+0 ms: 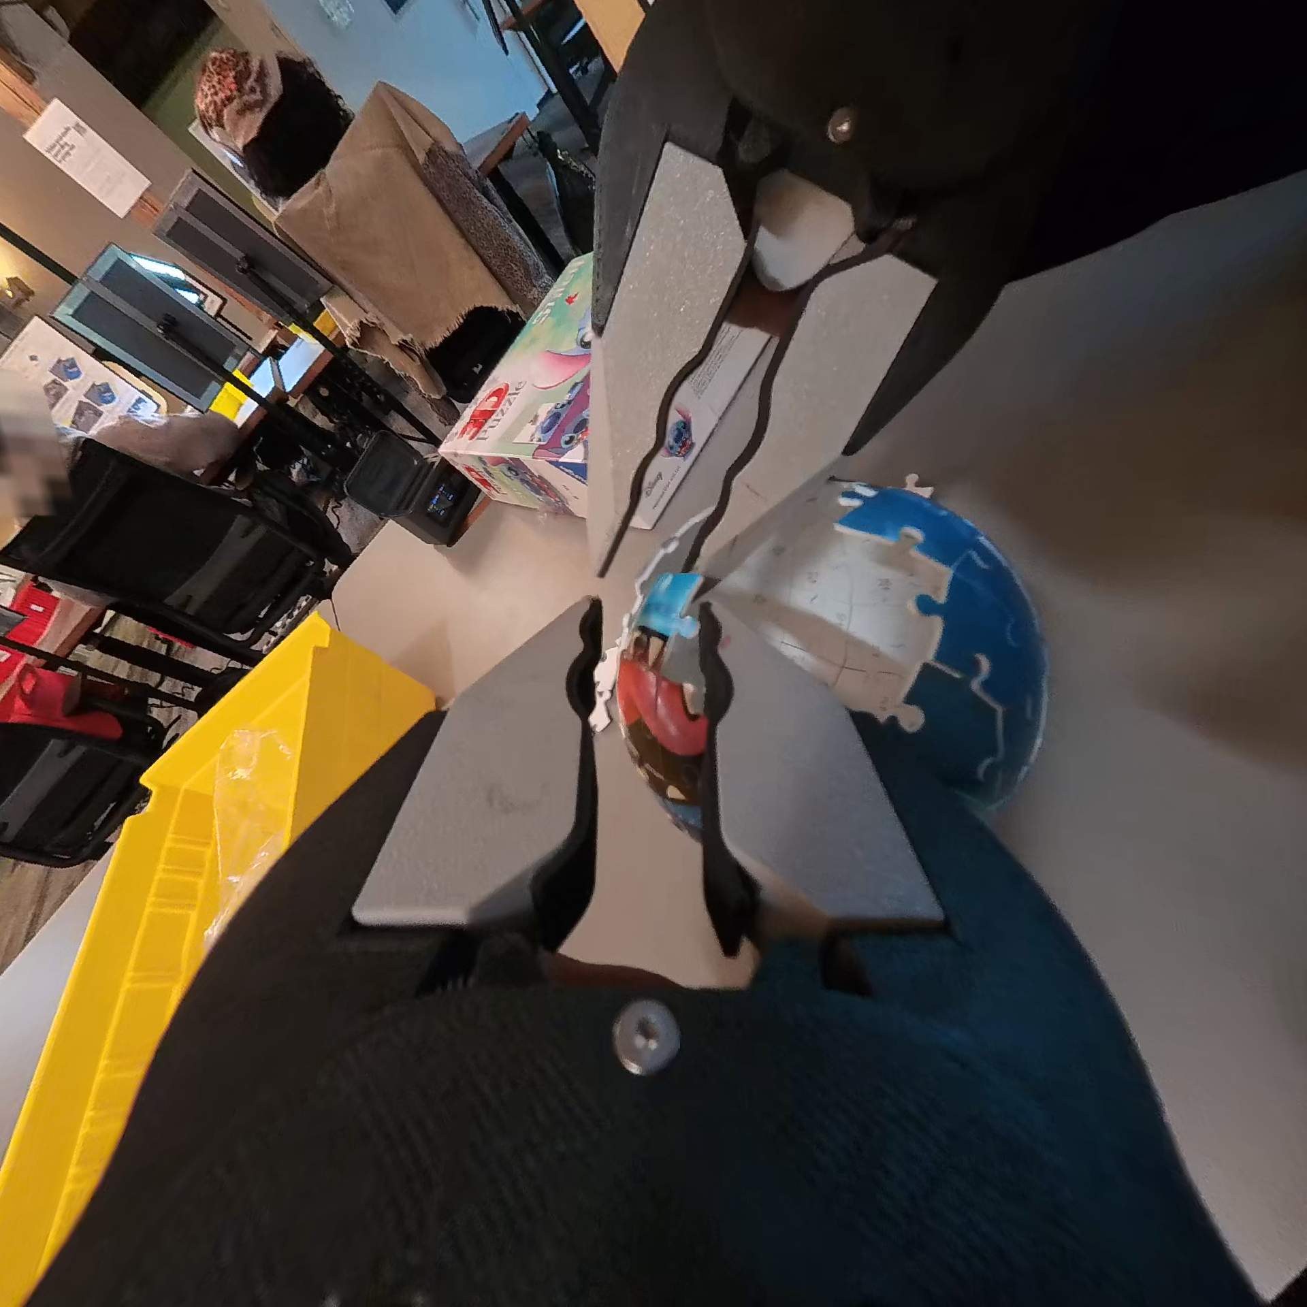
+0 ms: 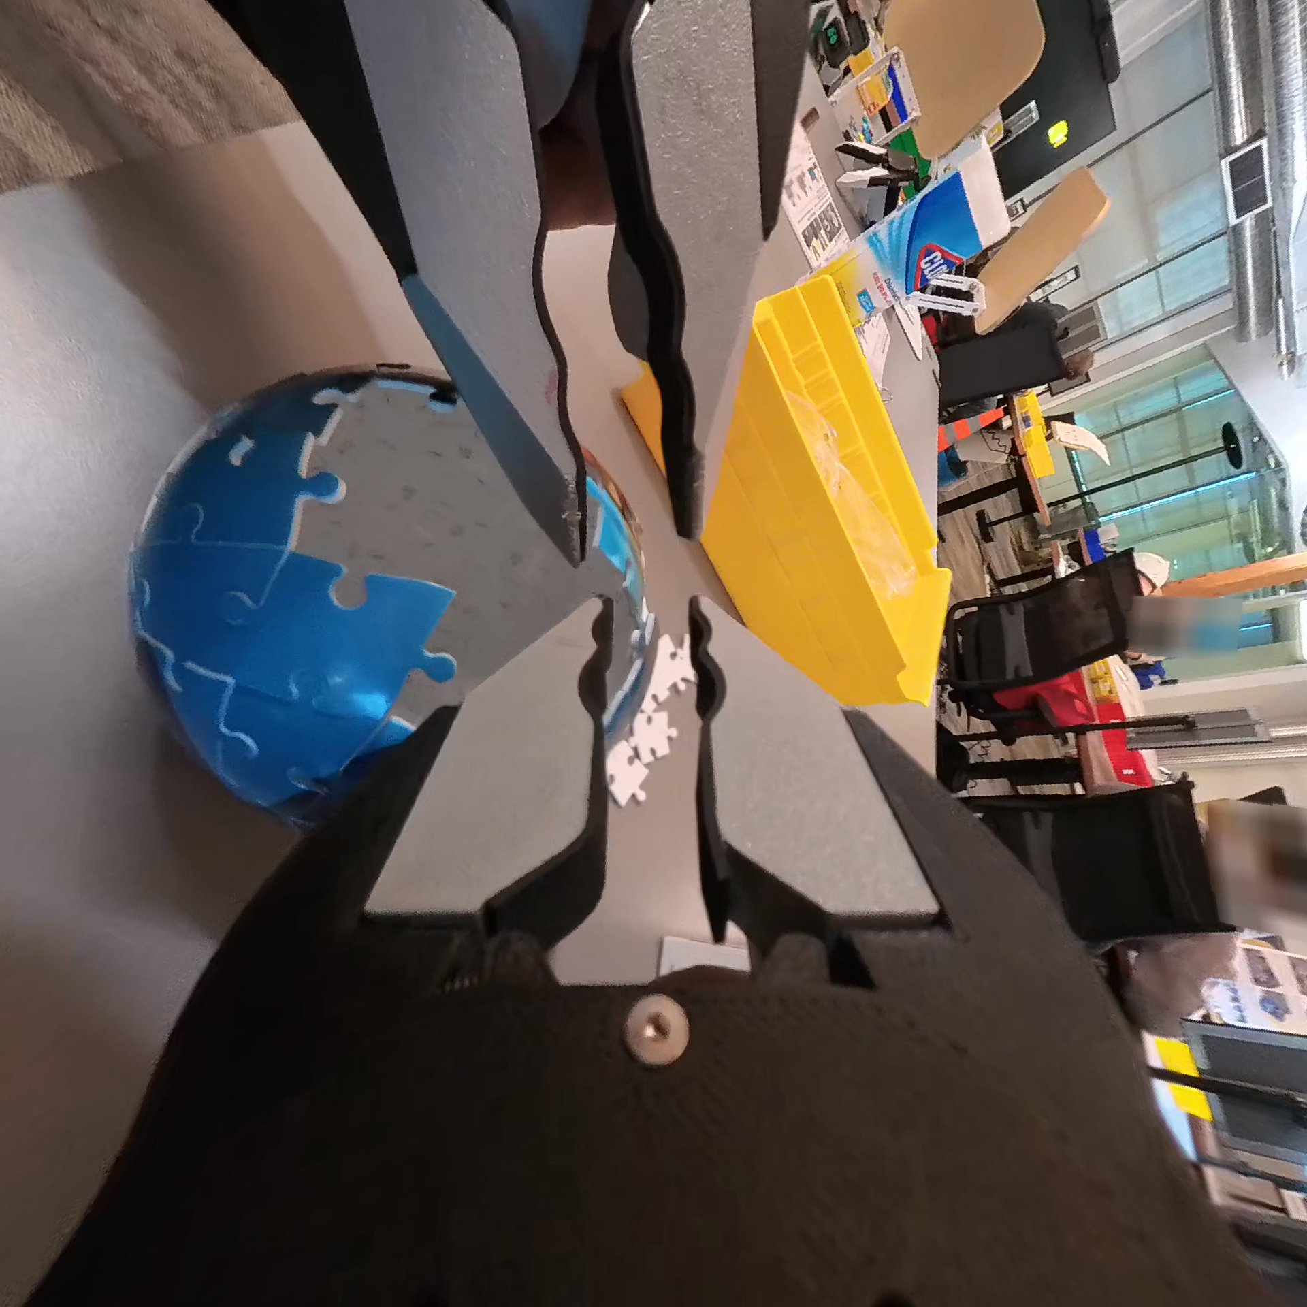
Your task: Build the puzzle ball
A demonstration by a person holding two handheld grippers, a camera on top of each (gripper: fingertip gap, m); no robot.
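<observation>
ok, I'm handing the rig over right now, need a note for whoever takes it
Left tool: open, jaws straddling the rim of the blue plastic puzzle ball.
Right tool: open, facing it tip to tip over the same rim.
Ball: on the grey table.
Done: much of the blue shell is joined.
Left: a wide gap shows the grey inside. A few loose white jigsaw pieces lie by the rim, not yet fitted.

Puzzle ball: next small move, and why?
Probably close one claw on the half-built puzzle ball to steady it. Both the left claw and right claw look open at its open rim, and loose white pieces still lie unplaced.
</observation>
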